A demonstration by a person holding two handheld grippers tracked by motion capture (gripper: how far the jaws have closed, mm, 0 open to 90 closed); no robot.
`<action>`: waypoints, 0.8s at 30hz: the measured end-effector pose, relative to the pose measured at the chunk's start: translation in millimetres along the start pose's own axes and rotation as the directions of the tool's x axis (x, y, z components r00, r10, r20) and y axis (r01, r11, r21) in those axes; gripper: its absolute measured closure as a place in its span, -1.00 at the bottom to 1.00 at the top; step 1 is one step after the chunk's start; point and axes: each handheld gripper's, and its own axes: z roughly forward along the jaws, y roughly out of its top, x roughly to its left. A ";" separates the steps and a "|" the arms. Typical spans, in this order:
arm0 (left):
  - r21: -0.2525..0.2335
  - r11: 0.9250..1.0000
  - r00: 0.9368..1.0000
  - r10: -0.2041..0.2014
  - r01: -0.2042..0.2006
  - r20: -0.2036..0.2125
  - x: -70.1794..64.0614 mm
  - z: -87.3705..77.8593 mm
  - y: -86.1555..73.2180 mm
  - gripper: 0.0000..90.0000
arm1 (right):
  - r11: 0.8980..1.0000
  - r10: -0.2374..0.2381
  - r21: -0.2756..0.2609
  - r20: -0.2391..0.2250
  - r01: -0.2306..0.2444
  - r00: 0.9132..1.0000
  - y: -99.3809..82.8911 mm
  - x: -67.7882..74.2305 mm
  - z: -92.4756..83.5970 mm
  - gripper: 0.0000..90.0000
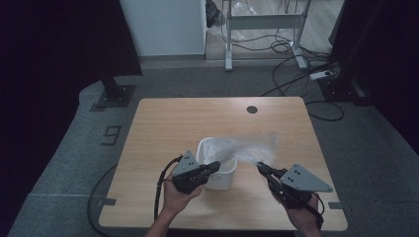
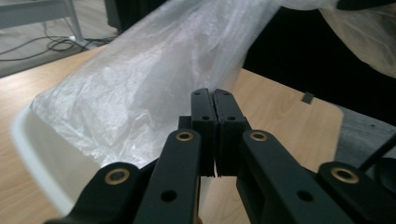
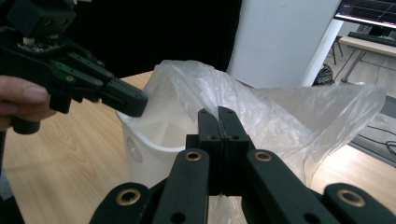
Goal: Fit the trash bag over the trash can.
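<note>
A small white bin [image 1: 220, 180] stands near the middle of the wooden table [image 1: 163, 123]. A clear plastic bag [image 1: 247, 146] sits in it and spreads out to the right above the rim. My left gripper [image 1: 216, 166] comes in from the left at the bin's near rim, jaws shut on the bag's edge [image 2: 140, 93]. In the right gripper view that left gripper [image 3: 133, 102] meets the film over the bin [image 3: 149, 154]. My right gripper [image 1: 261, 167] is shut on the bag's right side, pulling the film [image 3: 289, 112] taut. Its jaws [image 3: 218, 116] are pressed together.
A round cable hole [image 1: 252, 109] lies near the table's far edge. Behind the table stand a metal desk frame [image 1: 264, 22] and loose cables [image 1: 296, 54] on the floor. Dark curtains flank both sides. Bare tabletop lies left of and behind the bin.
</note>
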 end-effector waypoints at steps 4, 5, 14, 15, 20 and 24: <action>0.003 1.000 1.000 -0.015 0.014 0.015 -0.8 2.0 -1.8 0.96 | 1.000 -0.001 0.004 -0.003 0.001 1.000 0.5 0.3 0.4 0.97; 0.003 1.000 1.000 -0.020 0.020 0.019 0.1 2.6 -2.2 0.95 | 1.000 -0.001 0.007 -0.005 0.001 1.000 0.7 0.4 1.9 0.97; -0.007 0.997 0.997 -0.077 0.077 -0.025 9.7 -2.2 -4.7 0.27 | 0.999 0.006 0.038 -0.011 -0.005 1.000 -1.1 -2.0 23.4 0.97; -0.007 0.997 0.997 -0.077 0.077 -0.025 9.7 -2.2 -4.7 0.17 | 0.999 0.006 0.038 -0.011 -0.005 1.000 -1.1 -2.0 23.4 0.97; -0.009 0.999 0.996 -0.031 0.030 -0.080 6.0 -6.3 3.9 -0.01 | 0.999 0.008 0.045 -0.017 -0.008 1.000 -2.2 -0.5 28.6 0.97; -0.018 1.000 0.995 -0.011 0.010 -0.096 3.8 -4.8 10.0 -0.03 | 0.999 0.013 0.043 -0.025 -0.012 1.000 -1.0 0.7 31.2 0.97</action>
